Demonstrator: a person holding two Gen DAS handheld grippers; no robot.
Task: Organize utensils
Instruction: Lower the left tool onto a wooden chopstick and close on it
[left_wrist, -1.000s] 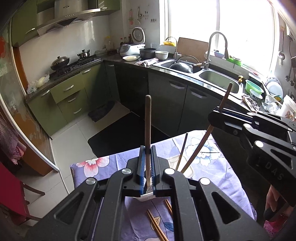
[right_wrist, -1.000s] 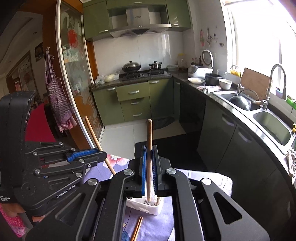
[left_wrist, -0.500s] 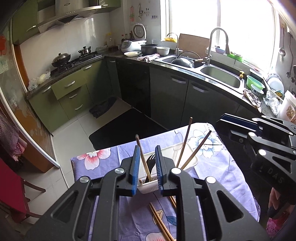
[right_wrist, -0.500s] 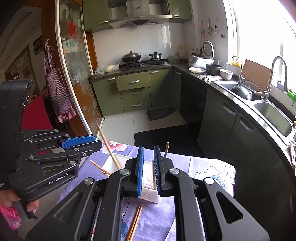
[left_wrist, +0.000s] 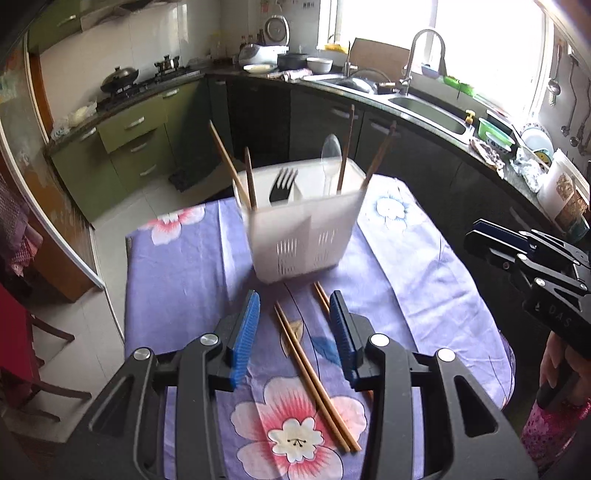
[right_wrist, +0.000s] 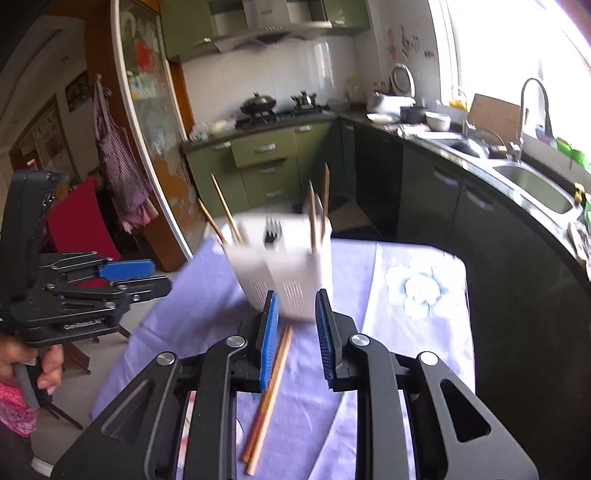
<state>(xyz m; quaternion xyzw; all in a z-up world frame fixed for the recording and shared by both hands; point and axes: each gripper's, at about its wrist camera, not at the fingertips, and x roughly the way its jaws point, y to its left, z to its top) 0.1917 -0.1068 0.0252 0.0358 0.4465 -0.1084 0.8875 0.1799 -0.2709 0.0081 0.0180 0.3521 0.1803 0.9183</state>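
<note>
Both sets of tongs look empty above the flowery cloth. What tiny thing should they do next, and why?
Probably lower the left tongs, whose jaws are opening with nothing gripped, onto the pair of brown wooden chopsticks lying loose on the purple floral tablecloth. The white slotted plastic utensil holder already stands several chopsticks, a black fork and a clear spoon.

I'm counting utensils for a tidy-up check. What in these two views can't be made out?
- Caddy contents: its front wall hides everything below the rim in both views, so the count inside is uncertain.
- Loose chopsticks: in the left view the left gripper may cover more; in the right view the right gripper hides their far ends.
- Spoon: blurred and pale in the left view; not made out in the right.
</note>
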